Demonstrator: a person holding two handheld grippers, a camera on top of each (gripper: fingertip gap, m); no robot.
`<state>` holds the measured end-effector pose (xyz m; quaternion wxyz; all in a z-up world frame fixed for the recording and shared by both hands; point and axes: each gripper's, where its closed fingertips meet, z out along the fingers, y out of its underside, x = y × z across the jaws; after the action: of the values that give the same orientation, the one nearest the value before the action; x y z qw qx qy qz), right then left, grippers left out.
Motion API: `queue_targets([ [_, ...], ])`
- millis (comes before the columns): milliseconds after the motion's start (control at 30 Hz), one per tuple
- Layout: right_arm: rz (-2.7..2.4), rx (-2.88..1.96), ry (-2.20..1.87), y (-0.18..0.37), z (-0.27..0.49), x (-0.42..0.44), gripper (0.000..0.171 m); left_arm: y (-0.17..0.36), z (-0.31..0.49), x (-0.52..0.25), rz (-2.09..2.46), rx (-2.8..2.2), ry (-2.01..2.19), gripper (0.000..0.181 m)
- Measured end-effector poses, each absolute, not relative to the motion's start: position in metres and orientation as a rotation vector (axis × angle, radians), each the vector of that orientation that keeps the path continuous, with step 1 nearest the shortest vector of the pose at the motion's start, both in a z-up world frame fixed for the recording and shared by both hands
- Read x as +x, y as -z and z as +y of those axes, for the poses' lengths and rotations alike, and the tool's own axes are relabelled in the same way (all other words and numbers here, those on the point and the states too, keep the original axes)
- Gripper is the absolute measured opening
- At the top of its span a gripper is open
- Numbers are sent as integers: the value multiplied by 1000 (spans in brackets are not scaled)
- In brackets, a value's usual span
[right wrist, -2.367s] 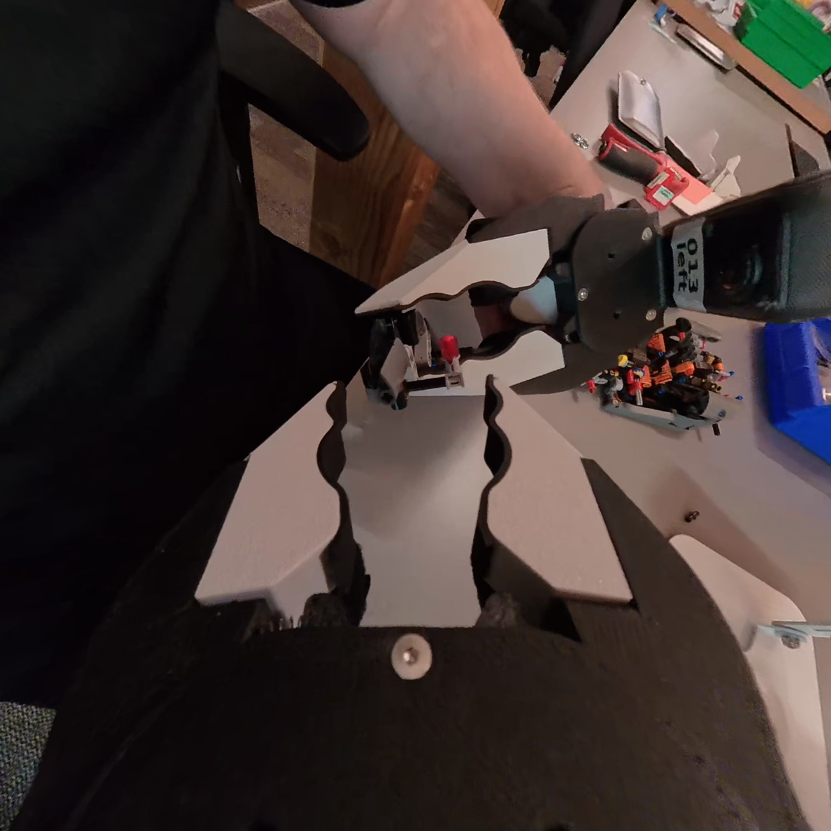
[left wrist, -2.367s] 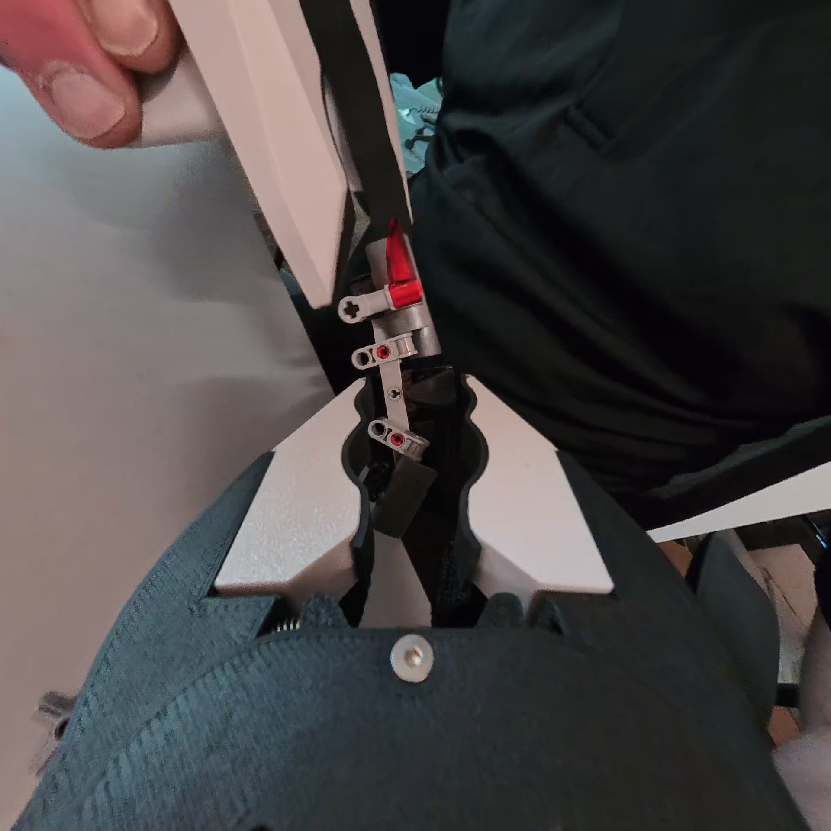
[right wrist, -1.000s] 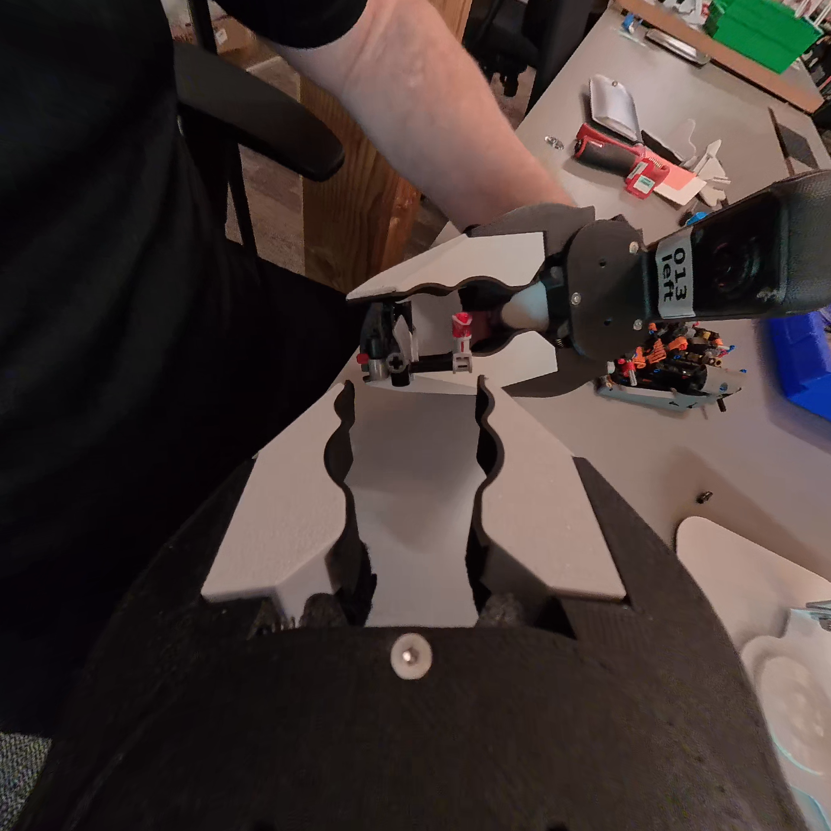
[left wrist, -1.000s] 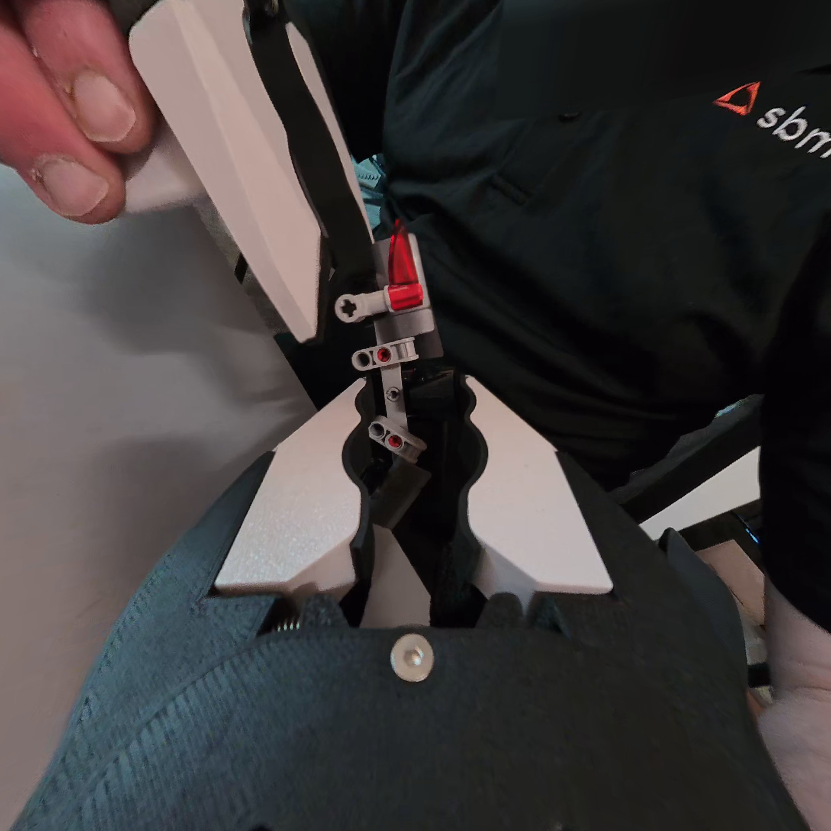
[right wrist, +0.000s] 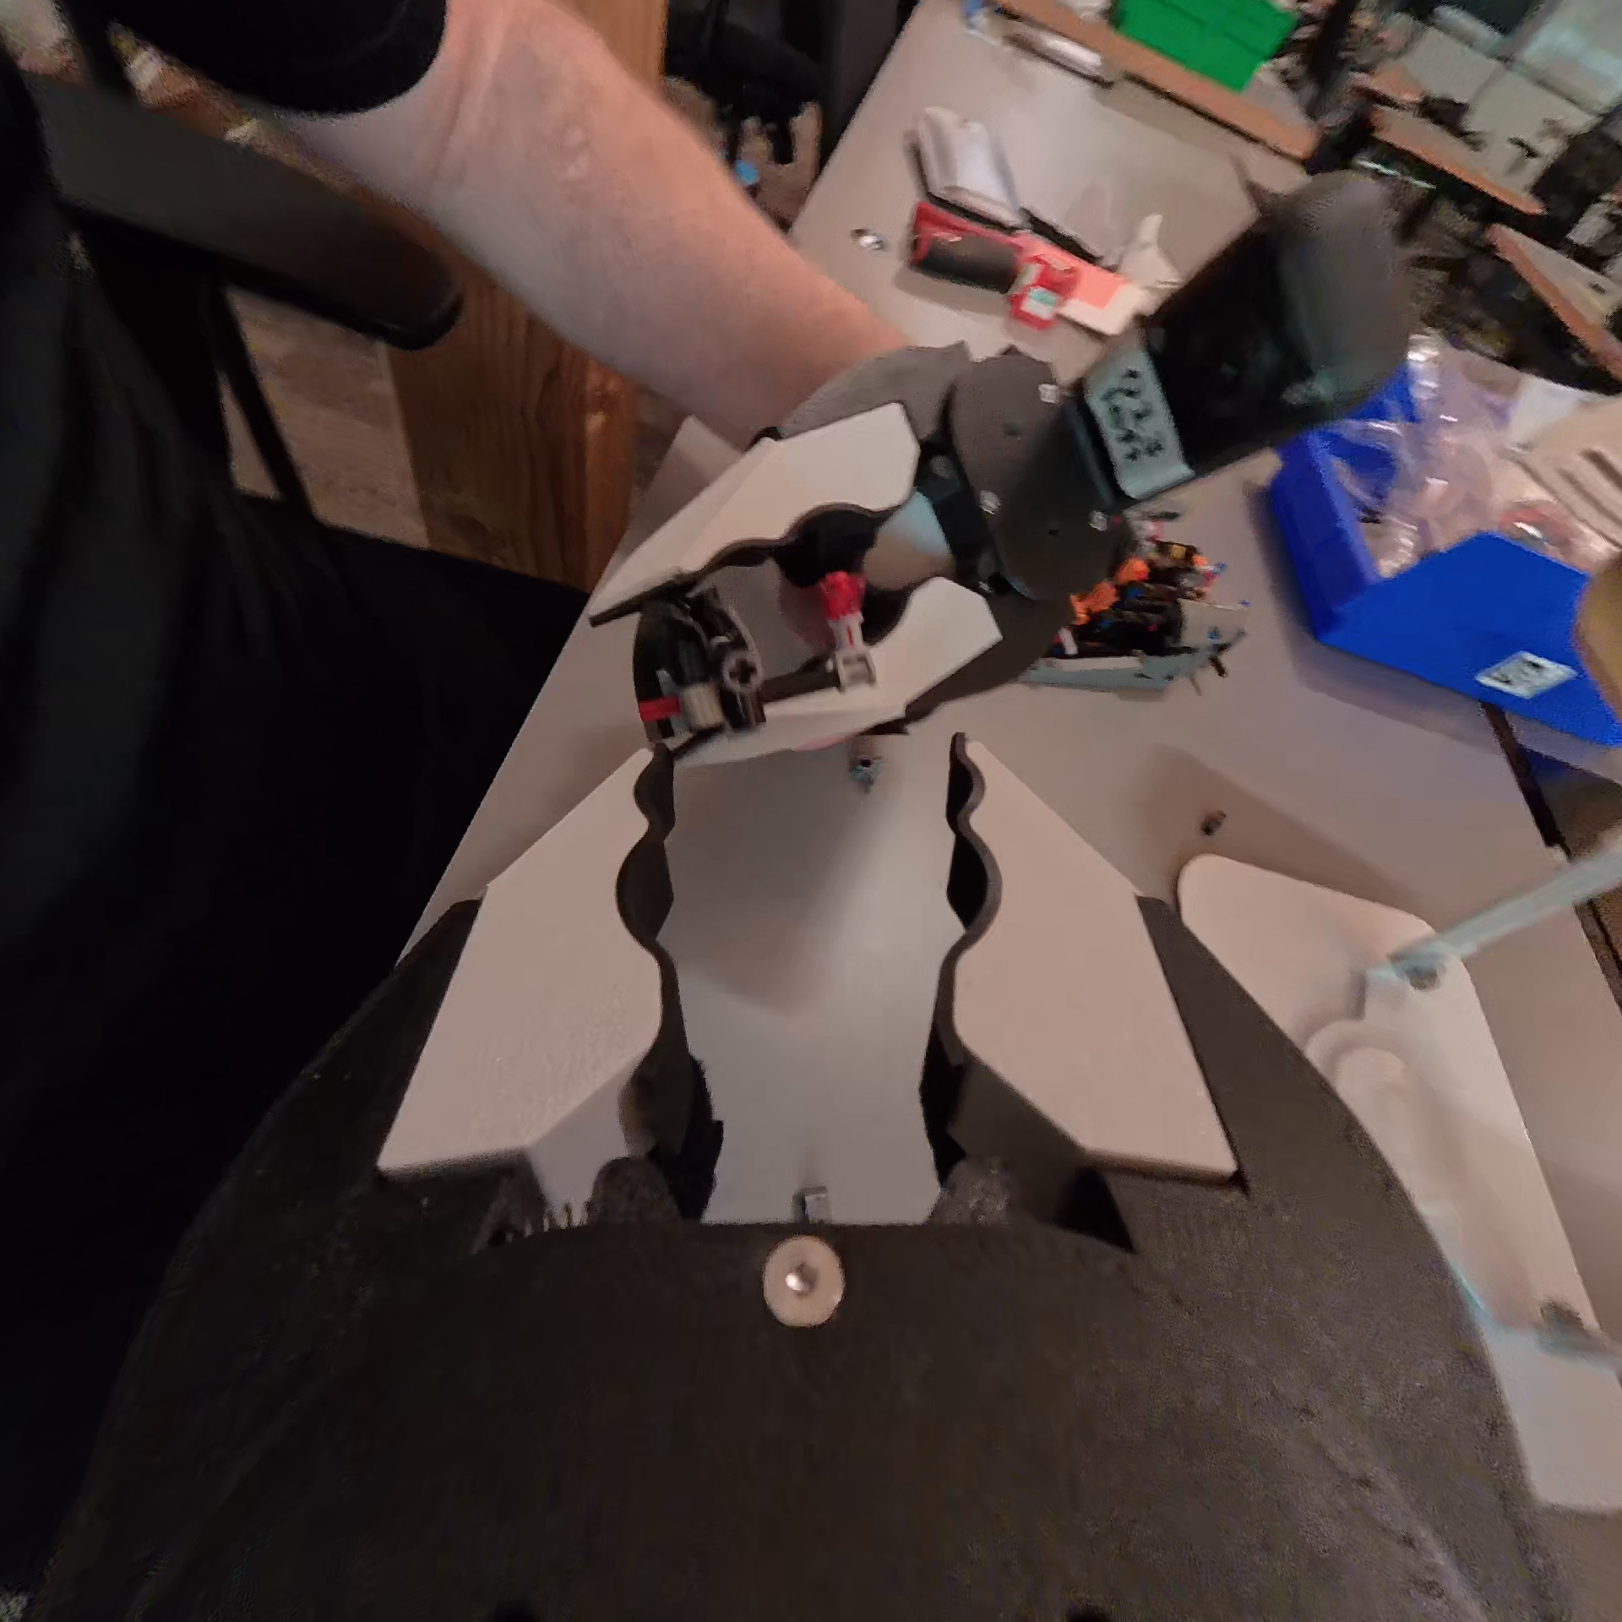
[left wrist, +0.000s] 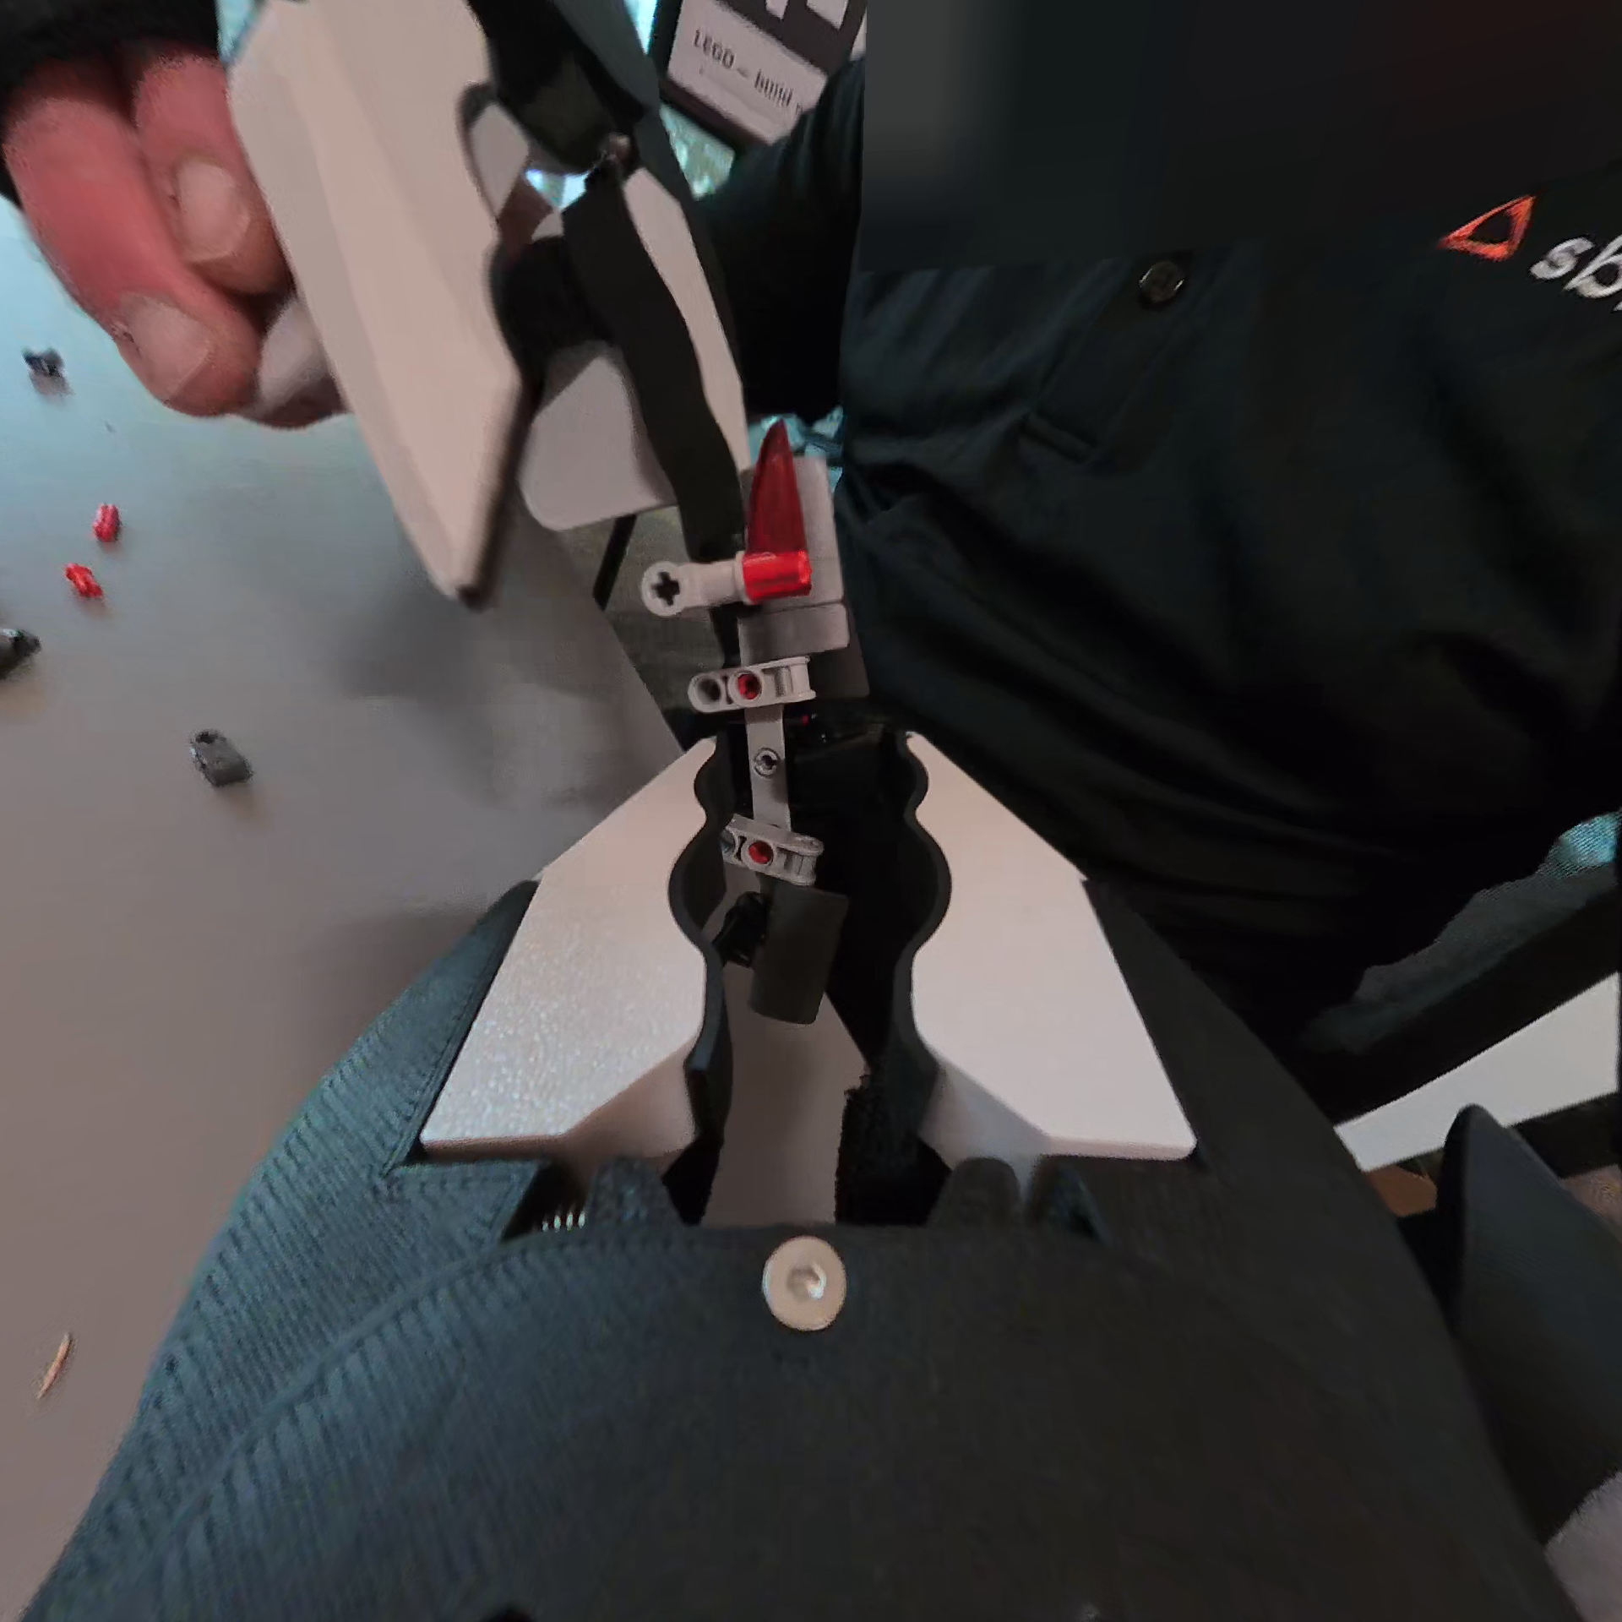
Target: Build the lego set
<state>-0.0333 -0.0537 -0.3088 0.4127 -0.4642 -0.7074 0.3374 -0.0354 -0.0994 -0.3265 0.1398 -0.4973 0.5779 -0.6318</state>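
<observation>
Grey lego assembly [left wrist: 772, 772] gripped in left claw [left wrist: 803, 790]; right claw [right wrist: 803, 790] spread, empty.

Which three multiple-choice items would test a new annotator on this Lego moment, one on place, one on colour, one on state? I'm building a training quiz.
1. Where is the Lego assembly?
A. lying on the table
B. held in the left gripper
C. inside the blue bin

2. What colour is the pointed piece at the assembly's far end?
A. red
B. green
C. yellow

3. What state is the right gripper in?
A. shut on a brick
B. shut and empty
C. open and empty

Answers:
1 B, the assembly sits between the left gripper's fingers in both views.
2 A, it shows translucent red in the left wrist view.
3 C, its fingers stand apart with only bare table between them.
</observation>
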Motion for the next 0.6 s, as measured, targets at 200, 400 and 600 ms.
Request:
queue_targets([
  [200,-1545,-1230,-1072,277,-61,-18,36,294,-88,-40,1504,-1282,1908,33],
  [400,-1401,-1214,-1227,254,-71,-24,31,273,-86,-33,1429,-1169,1958,33],
  [600,-1323,-1177,-1296,238,-74,-25,26,260,-85,-23,1362,-1092,2003,34],
])
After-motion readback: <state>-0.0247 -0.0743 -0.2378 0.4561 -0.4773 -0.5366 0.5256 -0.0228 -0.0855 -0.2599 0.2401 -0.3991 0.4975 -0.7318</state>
